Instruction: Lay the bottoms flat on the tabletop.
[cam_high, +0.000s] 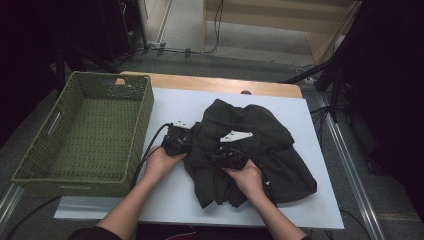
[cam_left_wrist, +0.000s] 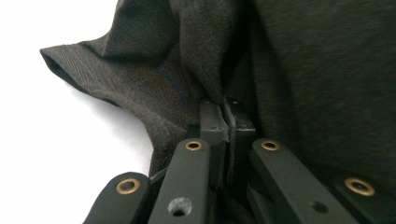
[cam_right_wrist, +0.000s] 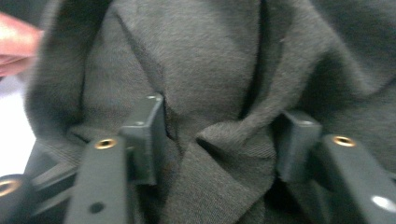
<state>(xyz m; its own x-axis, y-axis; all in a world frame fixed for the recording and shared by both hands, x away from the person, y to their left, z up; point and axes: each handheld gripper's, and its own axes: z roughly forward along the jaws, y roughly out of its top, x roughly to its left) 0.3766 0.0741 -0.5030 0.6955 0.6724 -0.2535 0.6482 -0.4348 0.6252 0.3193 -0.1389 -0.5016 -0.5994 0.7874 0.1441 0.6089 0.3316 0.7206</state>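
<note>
L hand-held gripper (cam_left_wrist: 228, 123) clenched on dark garment (cam_high: 250, 145) edge; R hand-held gripper (cam_right_wrist: 224, 140) straddles fold, unclosed.

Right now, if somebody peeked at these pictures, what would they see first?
A big crumpled dark garment lies in the middle of the white table. Both grippers are at it: the left gripper has its jaws pinched shut on the cloth's edge, and the right gripper straddles a fold, jaws apart. A green woven basket sits at the left.
</note>
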